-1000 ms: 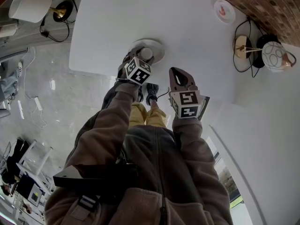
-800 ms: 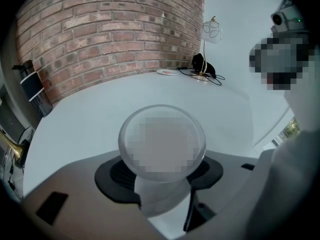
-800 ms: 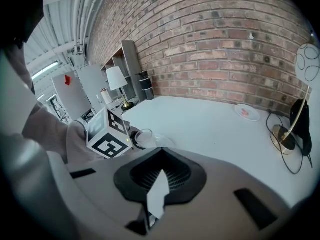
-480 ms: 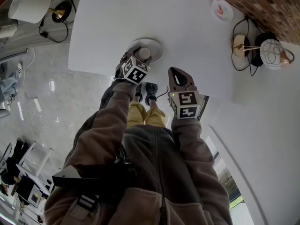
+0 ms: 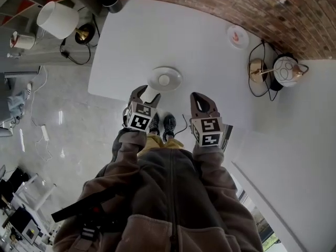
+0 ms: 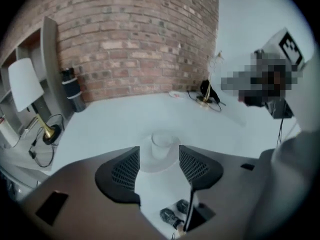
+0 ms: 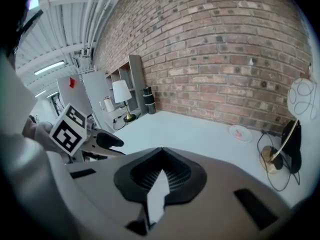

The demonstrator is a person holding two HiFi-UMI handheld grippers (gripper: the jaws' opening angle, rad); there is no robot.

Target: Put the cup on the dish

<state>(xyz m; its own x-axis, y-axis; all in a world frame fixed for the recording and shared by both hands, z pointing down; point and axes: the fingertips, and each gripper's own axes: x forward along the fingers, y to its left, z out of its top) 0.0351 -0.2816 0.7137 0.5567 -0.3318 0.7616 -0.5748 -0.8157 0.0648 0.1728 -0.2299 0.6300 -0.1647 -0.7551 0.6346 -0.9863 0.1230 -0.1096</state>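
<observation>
- The cup (image 5: 164, 80) stands upright in the middle of the dish (image 5: 176, 83) on the white tabletop (image 5: 210, 56).
- The left claw (image 6: 159, 168) hangs just short of the dish, jaws apart, nothing between them.
- The right claw (image 7: 159, 176), off to the dish's side, is closed on nothing.
- The cup looks small, light, smooth and breakable (glass or ceramic, I'd guess), so any regrasp belongs across its side wall, gently.

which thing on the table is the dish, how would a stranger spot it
Start at the big white table by the brick wall and go to its near edge, just ahead of the left gripper. The dish is the round white one there. Unlike the small plate at the far side, it has a cup standing in its middle.
</observation>
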